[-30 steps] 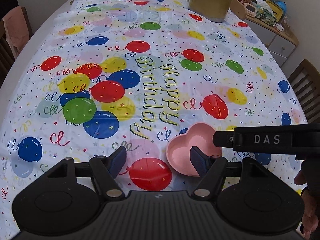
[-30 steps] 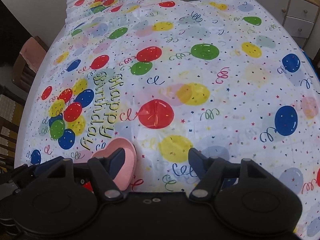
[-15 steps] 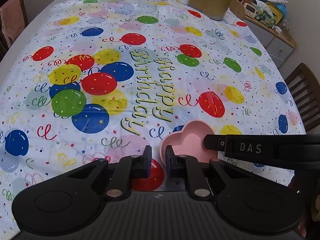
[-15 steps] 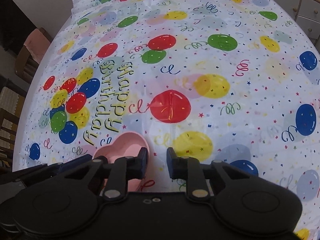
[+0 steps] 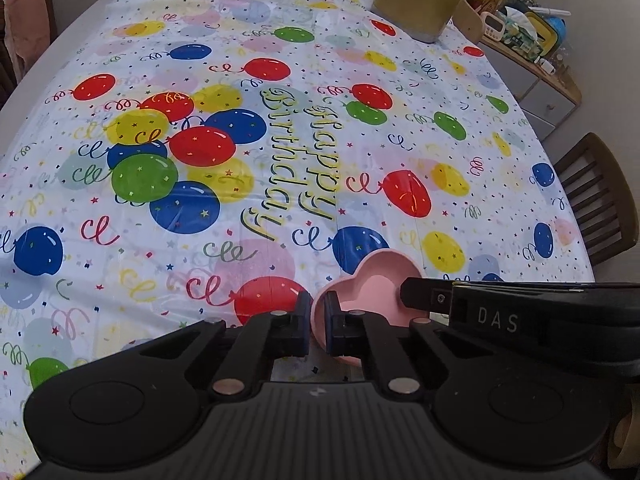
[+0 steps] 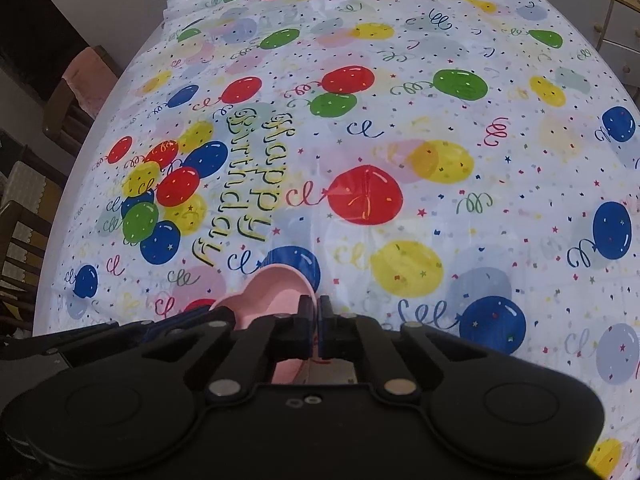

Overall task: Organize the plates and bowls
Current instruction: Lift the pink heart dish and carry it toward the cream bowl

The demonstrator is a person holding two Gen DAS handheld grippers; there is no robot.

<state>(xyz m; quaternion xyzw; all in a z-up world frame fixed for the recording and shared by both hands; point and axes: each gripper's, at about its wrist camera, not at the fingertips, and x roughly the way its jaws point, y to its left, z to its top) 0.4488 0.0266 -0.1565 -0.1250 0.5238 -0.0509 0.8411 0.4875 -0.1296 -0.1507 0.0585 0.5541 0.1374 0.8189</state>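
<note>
Both sets of tongs clamped on the pink heart-shaped bowl point(image 5: 374, 288), low on the balloon tablecloth point(image 5: 280, 152). Left gripper point(image 5: 318, 320) pinching the left rim, right gripper point(image 6: 314, 326) clenched on the right rim, jaws just squeezed in.

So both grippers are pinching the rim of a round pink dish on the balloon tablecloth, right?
Not round: the pink dish is heart-shaped, as the left wrist view shows. The rest holds: the left gripper and right gripper each pinch its rim, on the balloon tablecloth.
</note>
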